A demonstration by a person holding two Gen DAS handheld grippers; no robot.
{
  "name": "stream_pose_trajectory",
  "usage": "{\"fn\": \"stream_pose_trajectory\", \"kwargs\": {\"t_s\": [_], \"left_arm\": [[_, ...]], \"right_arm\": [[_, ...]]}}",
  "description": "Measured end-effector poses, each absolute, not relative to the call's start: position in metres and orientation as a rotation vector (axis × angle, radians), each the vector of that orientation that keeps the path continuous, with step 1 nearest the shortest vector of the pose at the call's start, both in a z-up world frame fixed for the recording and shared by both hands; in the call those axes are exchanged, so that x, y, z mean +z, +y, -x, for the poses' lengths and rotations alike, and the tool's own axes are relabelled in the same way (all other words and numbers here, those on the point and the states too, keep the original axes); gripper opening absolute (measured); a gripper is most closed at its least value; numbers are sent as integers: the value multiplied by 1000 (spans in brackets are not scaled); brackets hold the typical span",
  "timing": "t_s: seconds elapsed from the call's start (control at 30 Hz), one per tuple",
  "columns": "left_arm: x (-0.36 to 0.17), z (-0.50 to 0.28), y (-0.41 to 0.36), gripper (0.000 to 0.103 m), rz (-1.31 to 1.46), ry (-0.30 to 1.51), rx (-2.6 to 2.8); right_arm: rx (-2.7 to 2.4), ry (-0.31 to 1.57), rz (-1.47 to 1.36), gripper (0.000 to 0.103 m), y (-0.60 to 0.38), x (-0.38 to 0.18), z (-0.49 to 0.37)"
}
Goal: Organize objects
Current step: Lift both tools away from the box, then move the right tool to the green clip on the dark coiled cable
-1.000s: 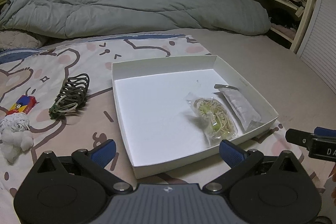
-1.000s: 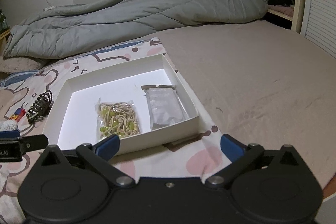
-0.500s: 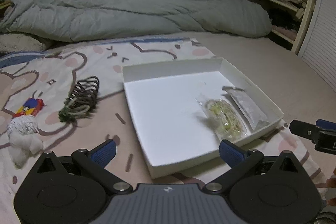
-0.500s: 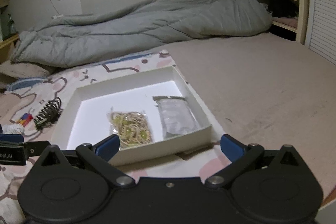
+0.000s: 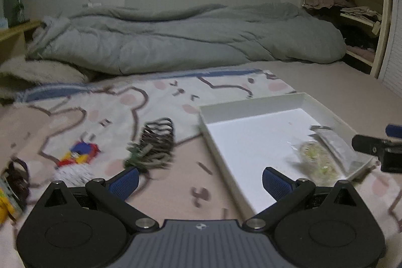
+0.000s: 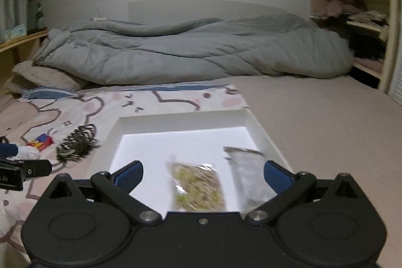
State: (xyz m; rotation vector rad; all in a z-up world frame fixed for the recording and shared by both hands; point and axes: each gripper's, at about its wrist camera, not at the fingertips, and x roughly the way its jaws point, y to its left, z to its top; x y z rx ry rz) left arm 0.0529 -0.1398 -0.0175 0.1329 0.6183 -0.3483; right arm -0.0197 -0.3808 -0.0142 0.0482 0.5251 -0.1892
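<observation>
A white shallow box lies on the patterned blanket. In it are a clear snack packet and a grey sachet. A dark hair claw, a red-yellow-blue packet and a white fluffy item lie left of the box. My left gripper is open and empty, just short of the hair claw. My right gripper is open and empty over the box's near edge.
A grey duvet is piled at the back. Shelves with clothes stand at the right. A dark ring and a yellow item lie at the far left. Plain beige sheet lies right of the box.
Both cameras have tilted up and dropped lower. The left gripper has swung left, towards the hair claw. The right gripper has moved in over the box. Both stay open.
</observation>
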Motion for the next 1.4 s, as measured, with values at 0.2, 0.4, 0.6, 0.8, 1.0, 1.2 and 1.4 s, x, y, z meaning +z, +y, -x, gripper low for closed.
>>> {"fn": "stream_pose_trajectory", "kwargs": {"t_s": [0.2, 0.4, 0.6, 0.8, 1.0, 1.2, 1.4], "left_arm": [[-16, -64, -111, 103, -117, 576, -292], [-23, -76, -83, 103, -75, 584, -220], [-36, -88, -54, 103, -17, 635, -164], [-46, -100, -26, 103, 81, 688, -156], [-52, -109, -8, 103, 119, 726, -135], [-61, -115, 6, 103, 157, 774, -137], [-61, -113, 1, 103, 137, 774, -159]], "right_arm": [[-171, 524, -17, 103, -350, -10, -12], [-147, 530, -39, 103, -325, -7, -44], [-124, 527, -79, 103, -297, -5, -77], [-116, 531, -107, 103, -268, -8, -106], [-68, 572, -161, 103, -243, -20, -134], [24, 605, -282, 82, -232, -42, -145], [102, 674, -421, 66, -232, -74, -150]]}}
